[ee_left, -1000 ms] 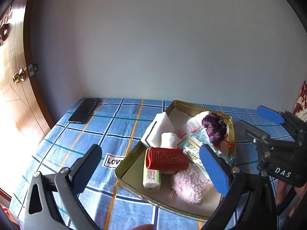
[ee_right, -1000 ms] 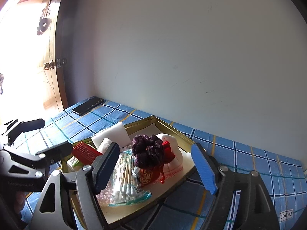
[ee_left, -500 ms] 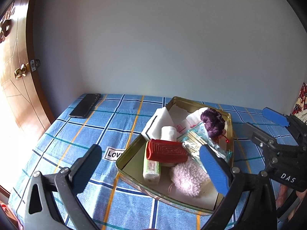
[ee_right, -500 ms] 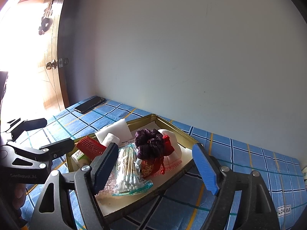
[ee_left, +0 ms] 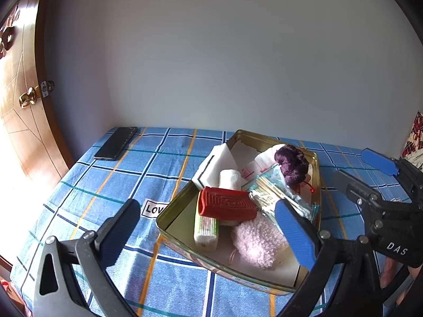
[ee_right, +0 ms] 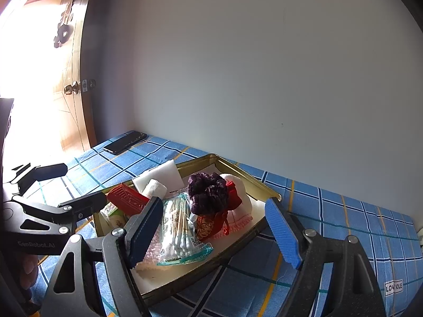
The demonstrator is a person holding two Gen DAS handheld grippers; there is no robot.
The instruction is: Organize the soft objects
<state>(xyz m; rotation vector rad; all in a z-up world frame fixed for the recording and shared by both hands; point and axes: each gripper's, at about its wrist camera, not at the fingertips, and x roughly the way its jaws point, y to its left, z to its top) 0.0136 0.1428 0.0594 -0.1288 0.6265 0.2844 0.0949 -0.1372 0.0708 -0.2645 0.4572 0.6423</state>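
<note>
A gold tin tray (ee_left: 211, 266) (ee_right: 264, 185) sits on the blue checked cloth. It holds a purple scrunchie (ee_left: 290, 163) (ee_right: 208, 192), a pink fluffy piece (ee_left: 256, 245), a red ribbed item (ee_left: 227, 203), a white gauze roll (ee_left: 230, 178), a white foam block (ee_left: 216, 161), a cotton pad pack (ee_left: 206, 229), a bag of cotton swabs (ee_right: 179, 227) and a red pouch (ee_right: 211, 224). My left gripper (ee_left: 206, 206) (ee_right: 71, 185) hangs open over the tray's near left end. Over the right side, my right gripper (ee_right: 212, 204) (ee_left: 357, 169) is open too. Neither holds anything.
A black phone (ee_left: 116, 144) (ee_right: 124, 142) lies at the cloth's far left corner. A wooden door with a brass knob (ee_left: 26, 100) stands to the left. A plain wall runs close behind the tray. Blue checked cloth (ee_right: 330, 211) stretches to the right of the tray.
Hardly anything: the tray sits a touch higher in both views. Both grippers stay open, and nothing in the tray has moved.
</note>
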